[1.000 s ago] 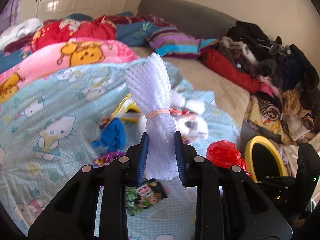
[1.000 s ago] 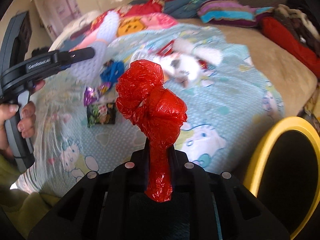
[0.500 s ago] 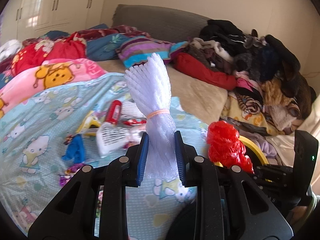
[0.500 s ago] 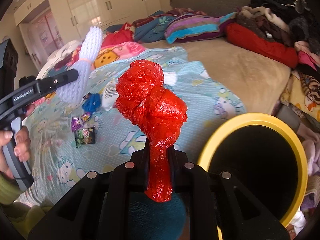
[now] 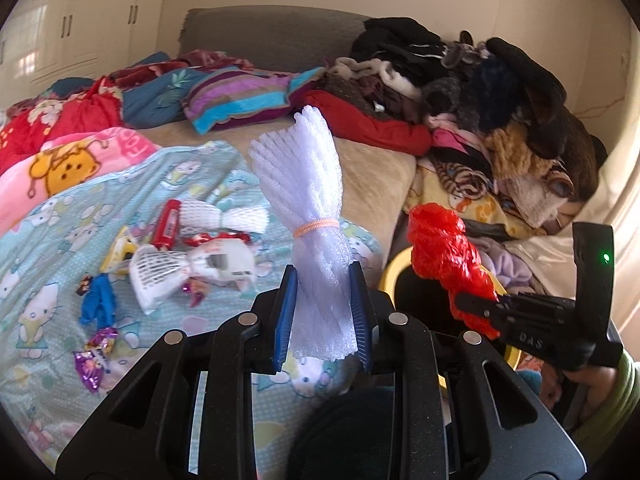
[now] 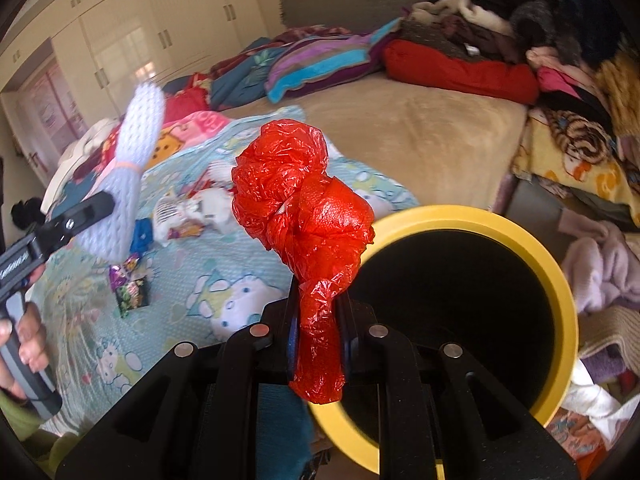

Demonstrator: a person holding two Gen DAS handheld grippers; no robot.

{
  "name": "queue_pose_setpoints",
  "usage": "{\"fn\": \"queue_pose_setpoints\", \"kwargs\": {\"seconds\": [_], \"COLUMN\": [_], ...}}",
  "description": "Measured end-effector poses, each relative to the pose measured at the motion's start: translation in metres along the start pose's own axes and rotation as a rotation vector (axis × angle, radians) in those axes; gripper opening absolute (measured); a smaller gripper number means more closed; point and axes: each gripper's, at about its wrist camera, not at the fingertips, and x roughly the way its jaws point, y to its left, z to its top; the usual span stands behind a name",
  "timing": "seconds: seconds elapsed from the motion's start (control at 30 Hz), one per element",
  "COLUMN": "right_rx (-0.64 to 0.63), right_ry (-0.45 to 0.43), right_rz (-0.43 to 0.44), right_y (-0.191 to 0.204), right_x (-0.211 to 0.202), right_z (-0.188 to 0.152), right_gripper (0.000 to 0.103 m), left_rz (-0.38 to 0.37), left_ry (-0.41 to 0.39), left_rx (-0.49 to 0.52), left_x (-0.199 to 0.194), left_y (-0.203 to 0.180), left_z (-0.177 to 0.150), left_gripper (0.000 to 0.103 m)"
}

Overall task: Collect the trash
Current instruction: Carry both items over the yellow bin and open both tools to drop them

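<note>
Right now my left tongs (image 5: pixel 323 316) pinch the lower end of a white foam net bundle (image 5: pixel 308 216) tied with a pale rubber band (image 5: pixel 316 227), its top fanning upward. My right tongs (image 6: pixel 318 344) clamp the tail of a knotted red plastic bag (image 6: pixel 304 212), just beside the yellow rim of a black bin (image 6: pixel 560 280) at the bed's edge. On the right tongs' side, in the left view, I can read the letters "DAS" (image 5: pixel 530 340). The lettering on the left tongs' arm is too blurred to read. More trash lies on the blue cartoon-cat blanket (image 5: pixel 52 312): white net sleeves (image 5: pixel 160 276), a red wrapper (image 5: pixel 168 224), purple candy wrappers (image 5: pixel 94 354) and a small dark packet (image 6: pixel 132 294) whose print I cannot make out.
</note>
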Motion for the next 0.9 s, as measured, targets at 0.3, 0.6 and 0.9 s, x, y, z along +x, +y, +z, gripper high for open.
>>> {"fn": "queue_pose_setpoints", "kwargs": {"seconds": [0.3, 0.6, 0.9], "right_rx": [0.088, 0.154, 0.216], "right_ry": [-0.005, 0.001, 0.023], "right_rz": [-0.064, -0.108, -0.137], "right_y": [-0.037, -0.068, -0.096], "right_x": [-0.006, -0.010, -0.011], "right_z": [-0.006, -0.013, -0.020], "right_gripper": [0.015, 0.016, 0.017], "left_rz": [-0.056, -0.110, -0.164], "left_ry": [0.039, 0.078, 0.146], "left_rx": [0.052, 0.114, 0.153], "left_x": [0.014, 0.030, 0.057], "left_y": [-0.028, -0.058, -0.081], "left_z": [-0.004, -0.011, -0.022], "left_gripper": [0.020, 0.020, 0.020]}}
